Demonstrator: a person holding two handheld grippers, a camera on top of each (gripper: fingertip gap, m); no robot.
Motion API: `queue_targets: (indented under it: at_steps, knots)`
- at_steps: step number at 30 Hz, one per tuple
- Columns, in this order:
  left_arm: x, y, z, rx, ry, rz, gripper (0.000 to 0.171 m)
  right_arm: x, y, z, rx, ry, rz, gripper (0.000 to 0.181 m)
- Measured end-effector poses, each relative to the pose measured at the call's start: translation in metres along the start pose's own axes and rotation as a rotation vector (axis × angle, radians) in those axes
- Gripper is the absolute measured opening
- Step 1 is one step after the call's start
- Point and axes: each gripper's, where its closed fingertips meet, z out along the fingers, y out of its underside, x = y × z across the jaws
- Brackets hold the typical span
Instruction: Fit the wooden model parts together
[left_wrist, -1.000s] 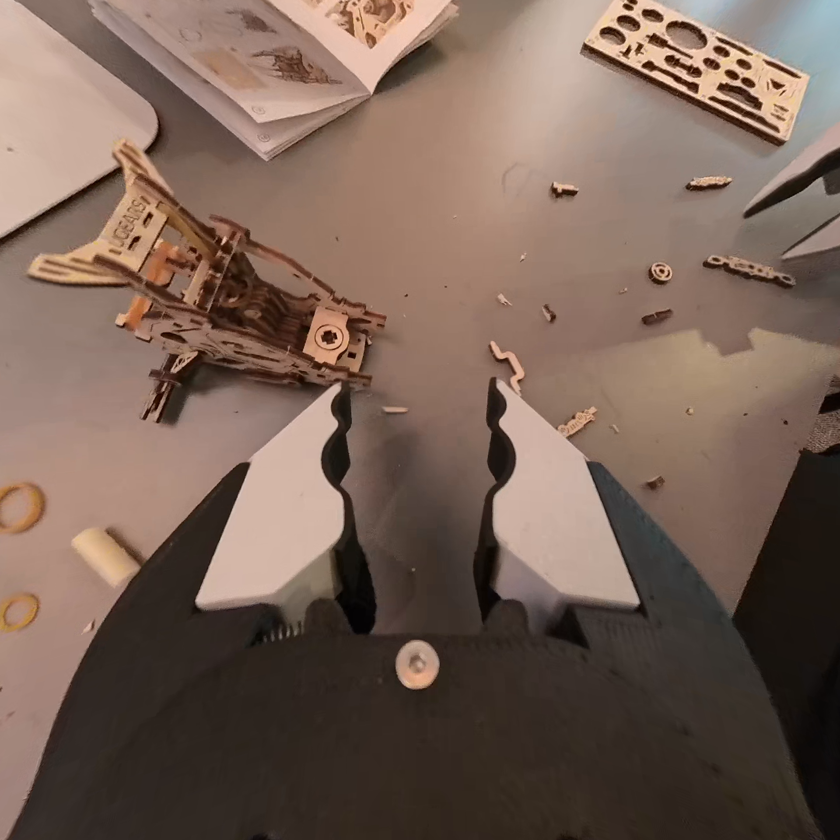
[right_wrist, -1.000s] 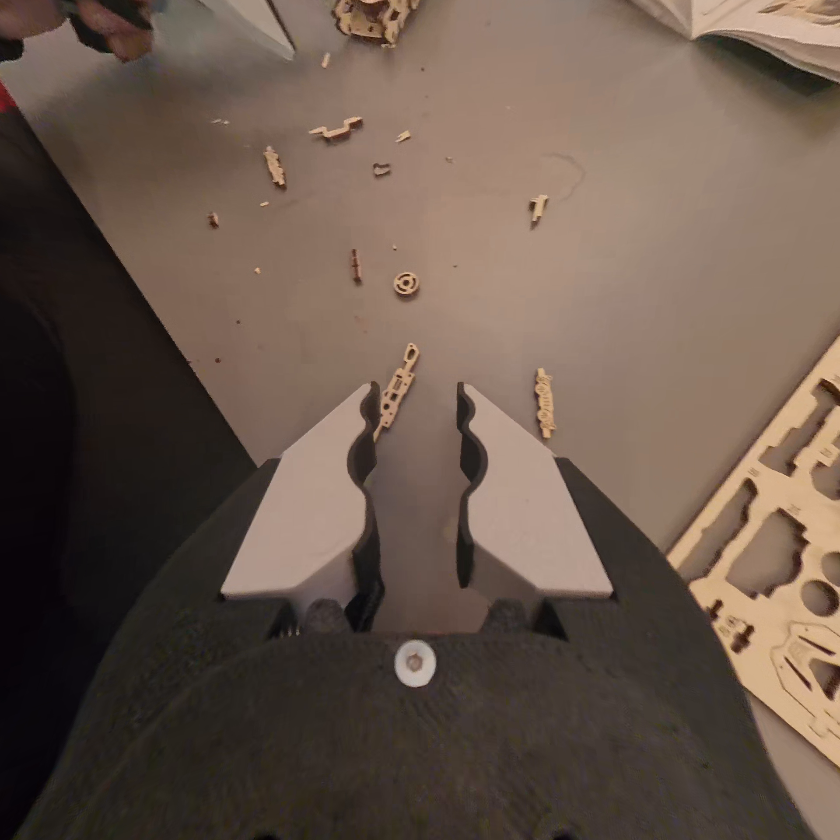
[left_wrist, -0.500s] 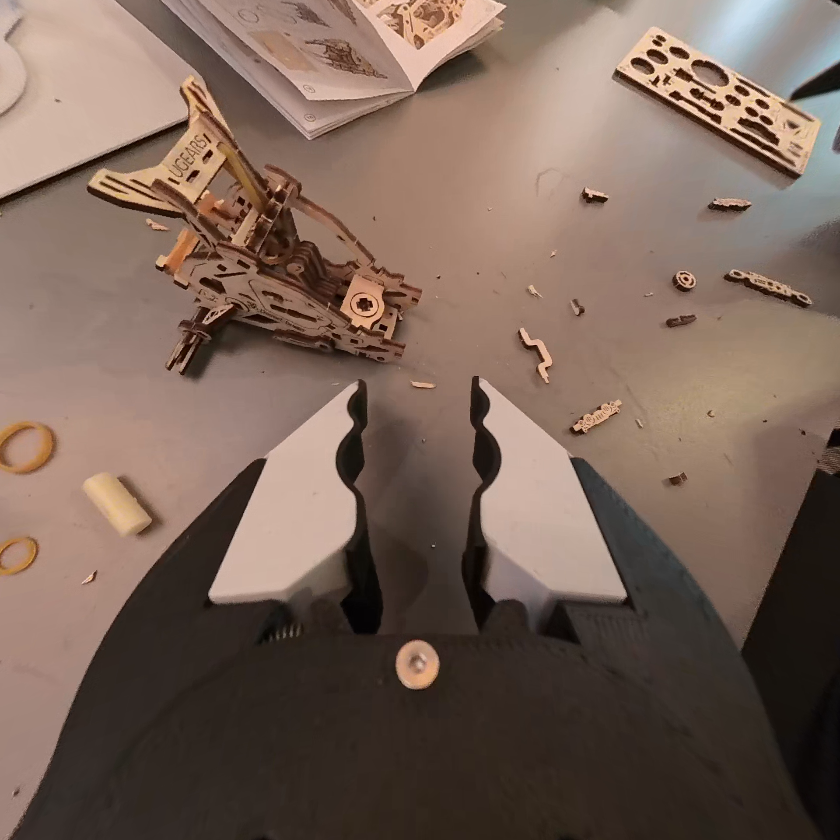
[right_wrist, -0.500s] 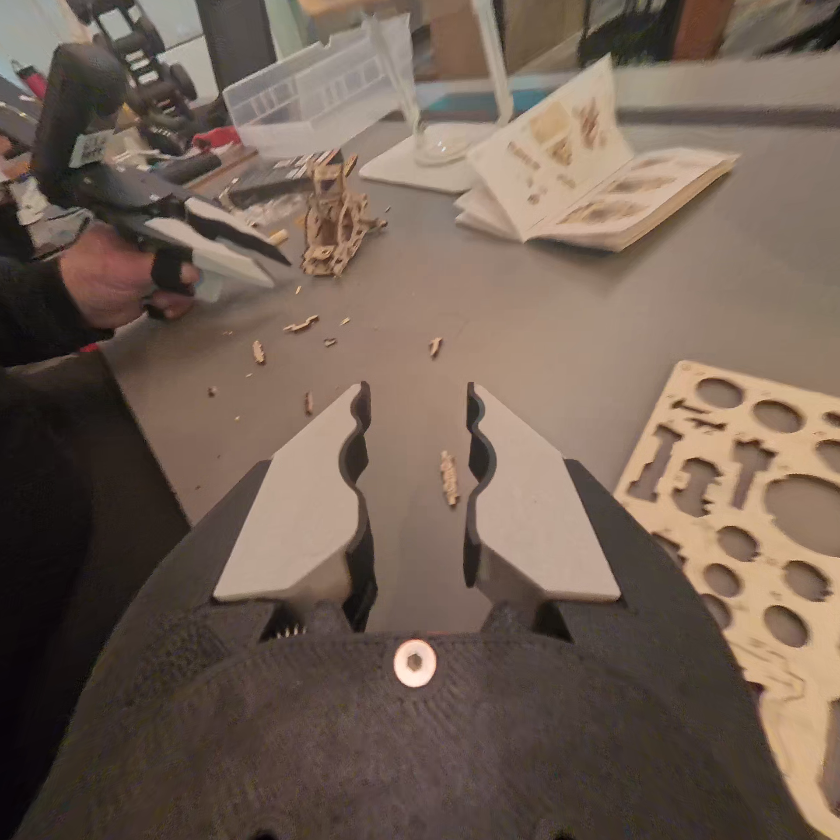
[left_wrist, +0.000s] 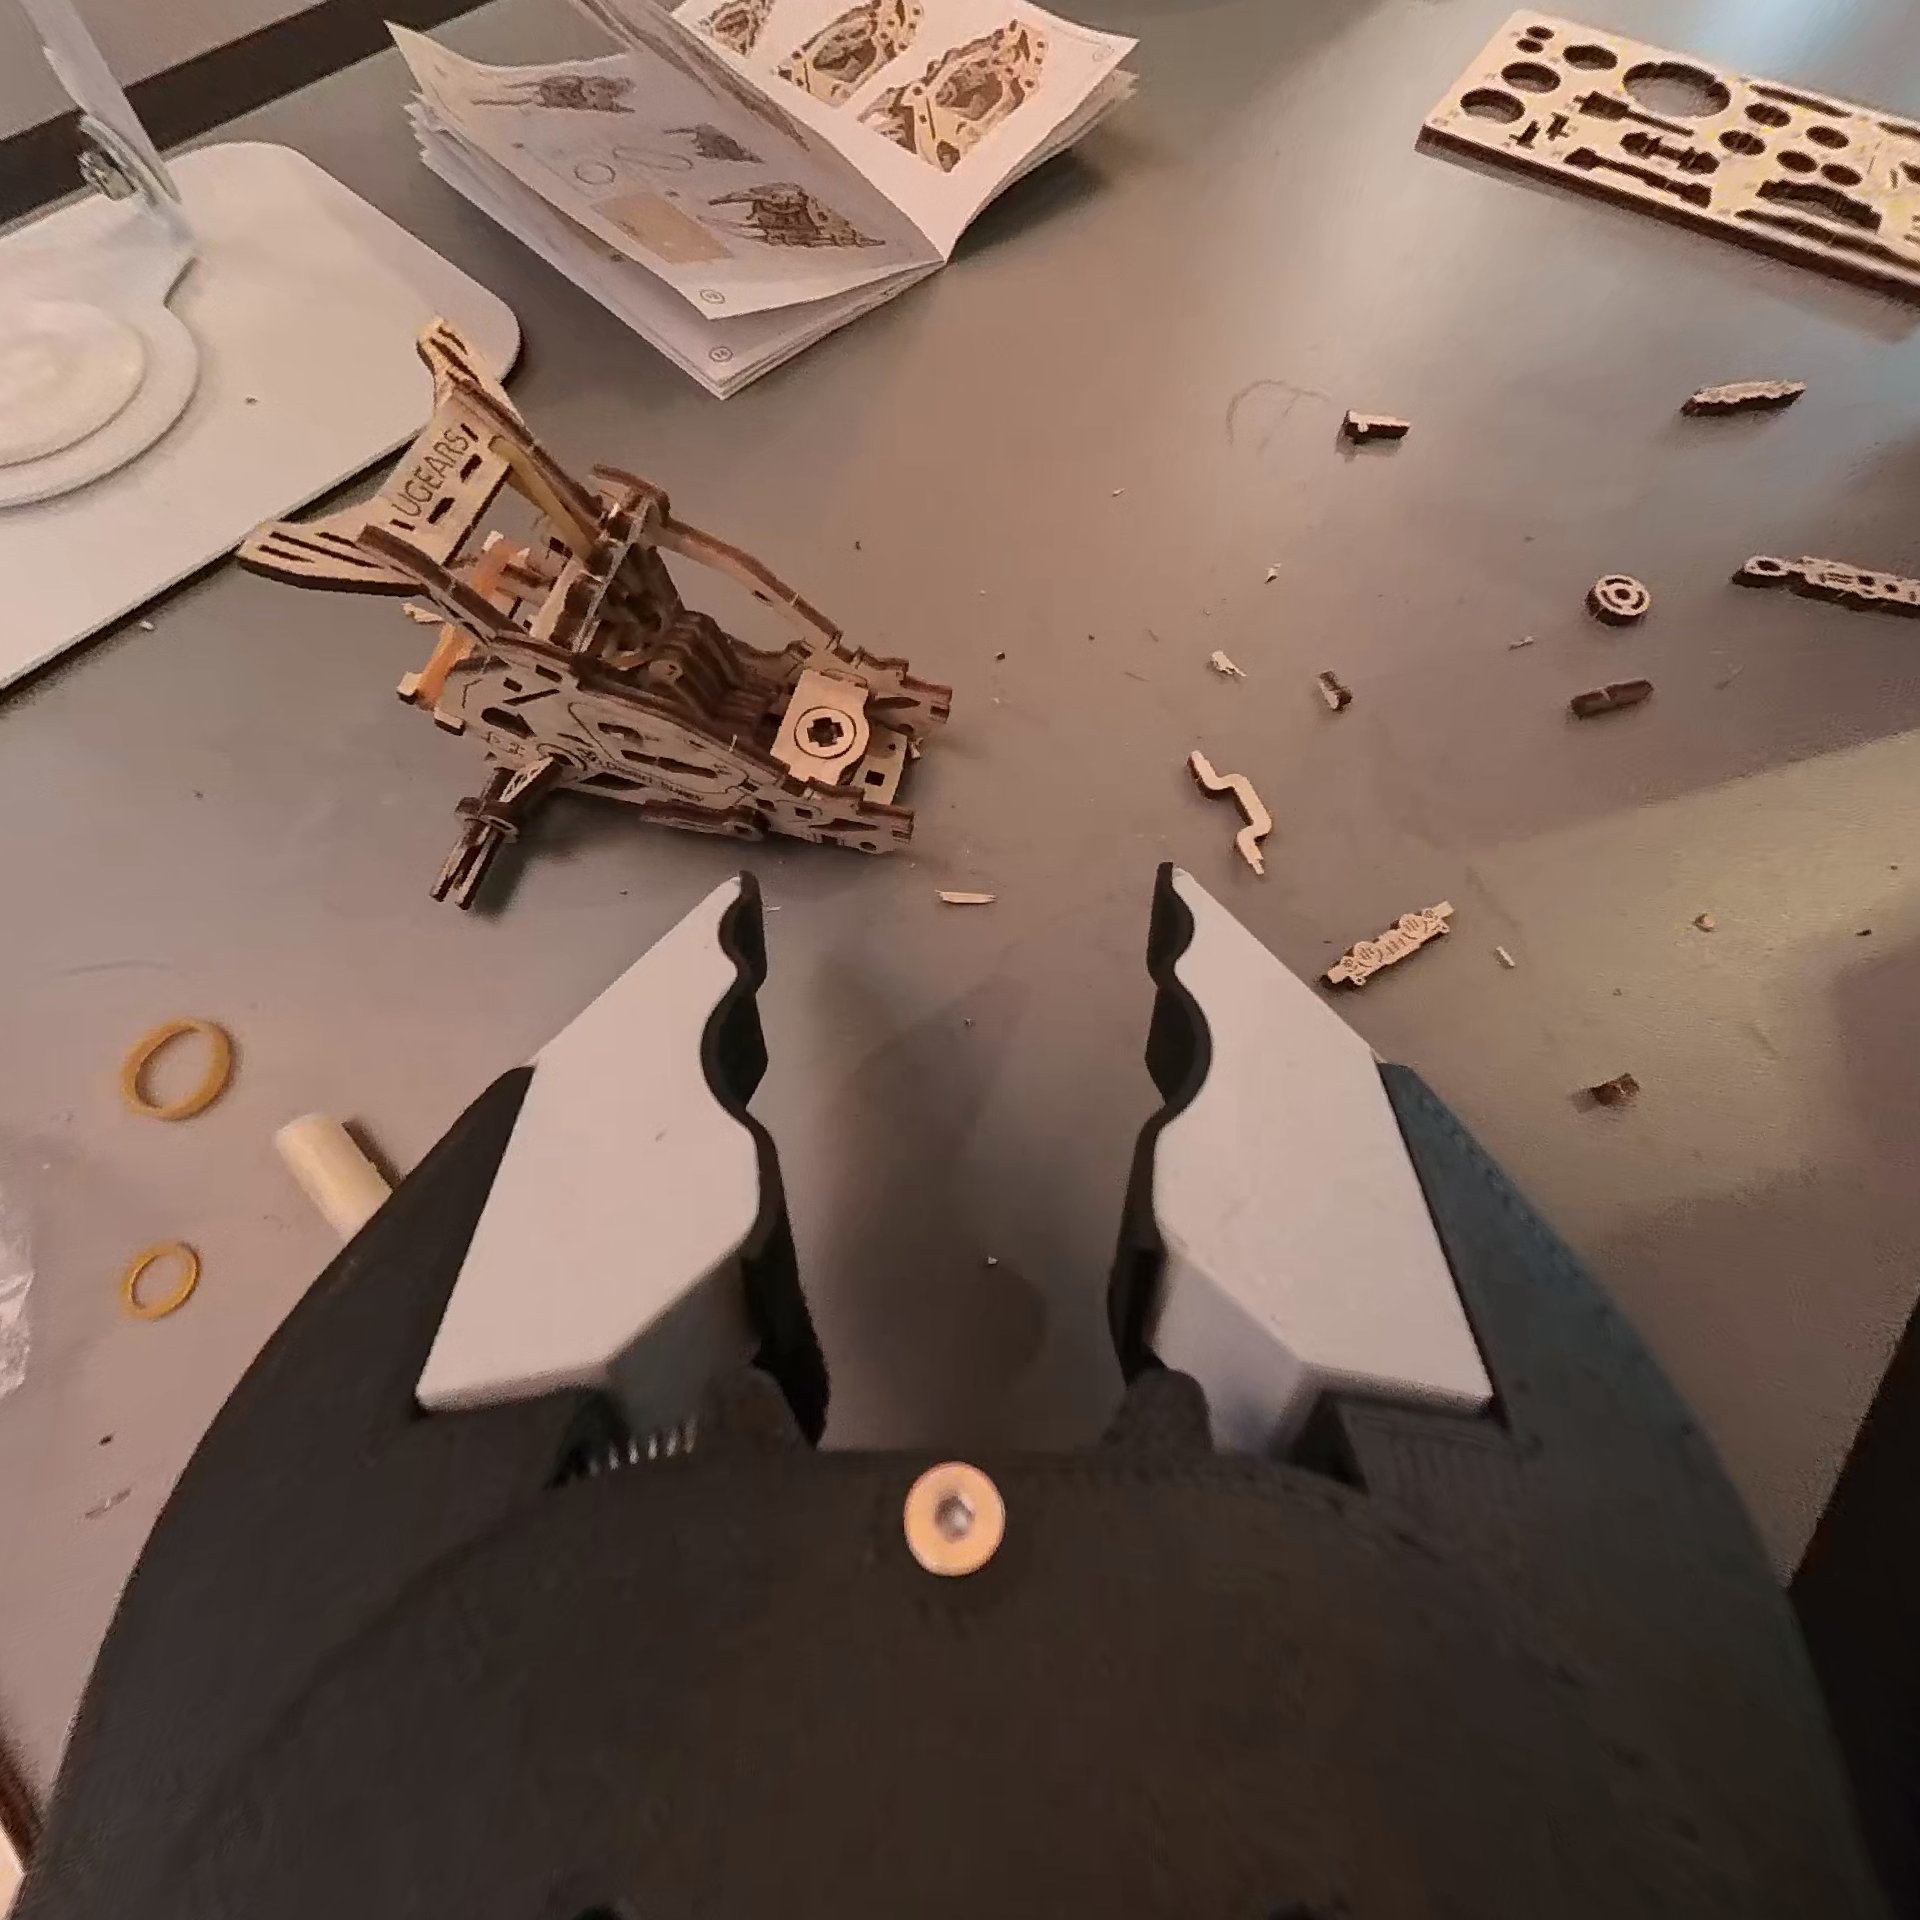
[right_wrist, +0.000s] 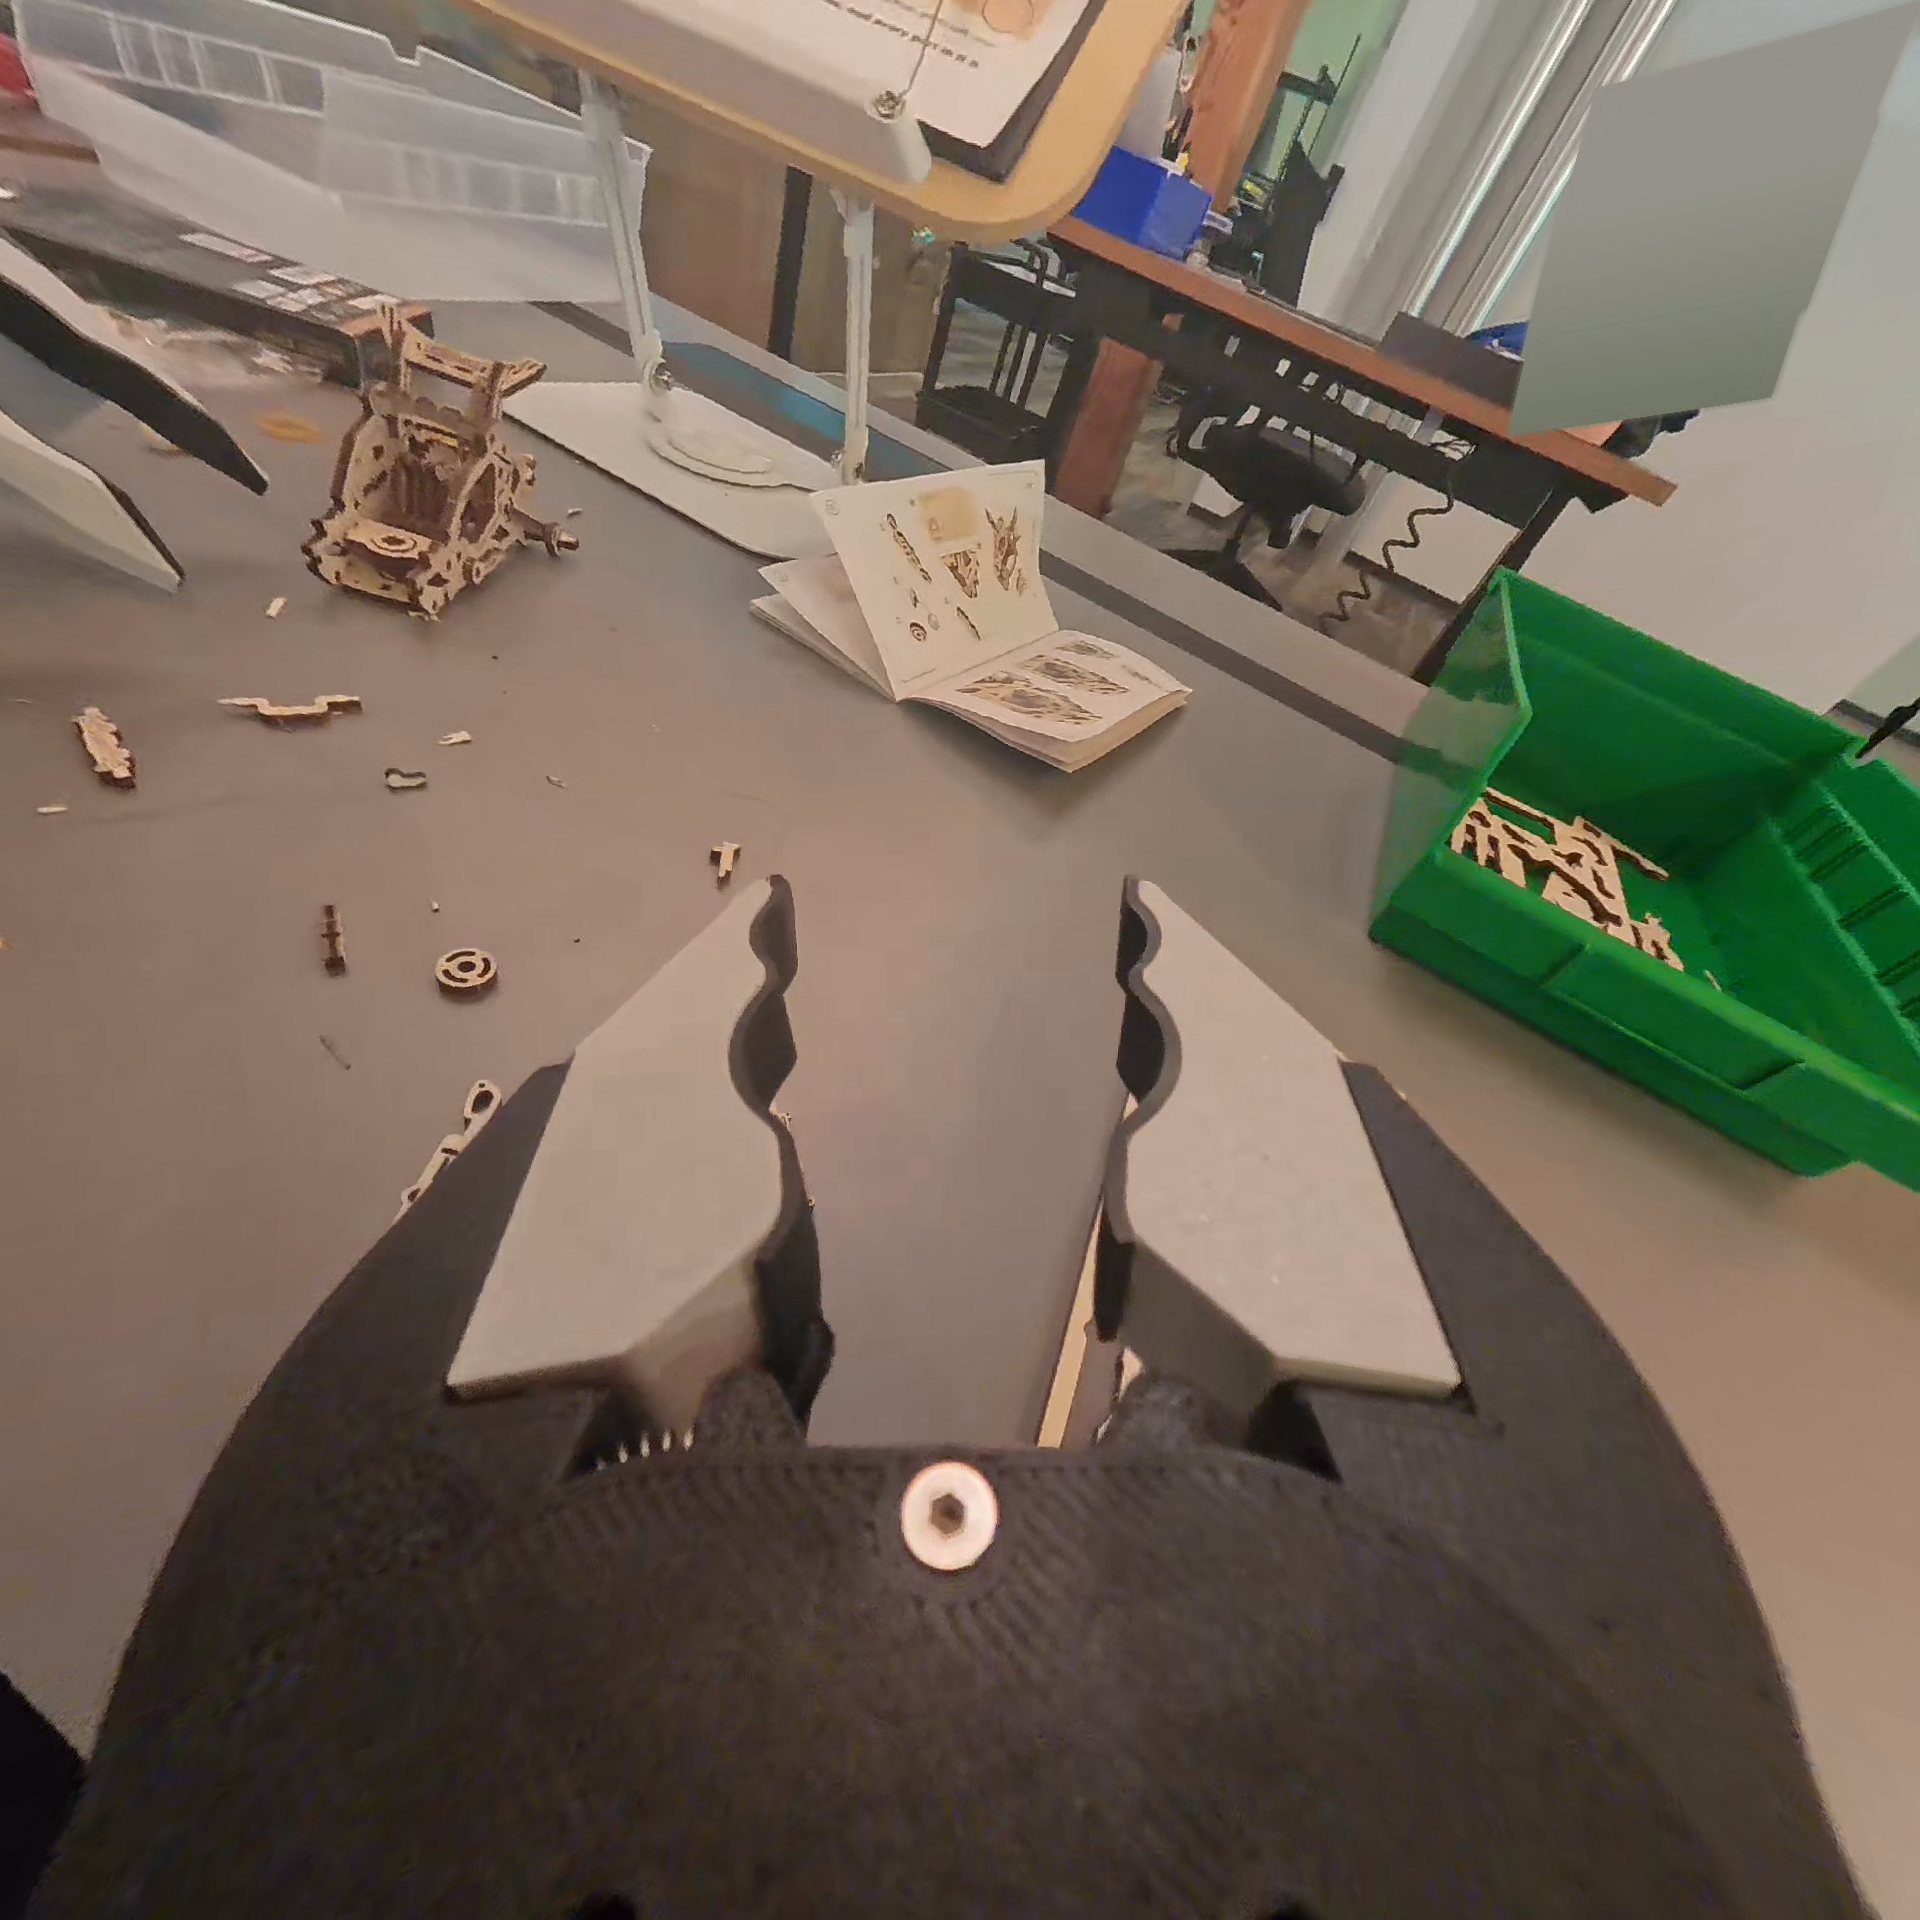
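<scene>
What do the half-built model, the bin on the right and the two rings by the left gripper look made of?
Half-built model: thin laser-cut plywood, pale matte faces with dark scorched edges. Green bin: moulded plastic, glossy and uniformly coloured. Two rings: probably rubber bands, being thin tan loops lying flat, though the material is uncertain.

punched sheet (left_wrist: 1704, 135): cut off at my right frame edge
cream peg (left_wrist: 330, 1161): partly behind left tool (left_wrist: 956, 899)
bin (right_wrist: 1683, 997): runs out of frame

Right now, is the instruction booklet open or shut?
Open: the instruction booklet lies on the table with pages spread, one leaf standing up.
</scene>
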Motion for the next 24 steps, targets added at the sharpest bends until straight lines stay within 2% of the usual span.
queue_targets:
  at_steps: [24]
  knots:
    - [0.0009,0.006,0.0055,-0.053,-0.023,0.032,0.067,-0.0006,-0.0003,0.0008,0.006,0.034,-0.047,0.056]
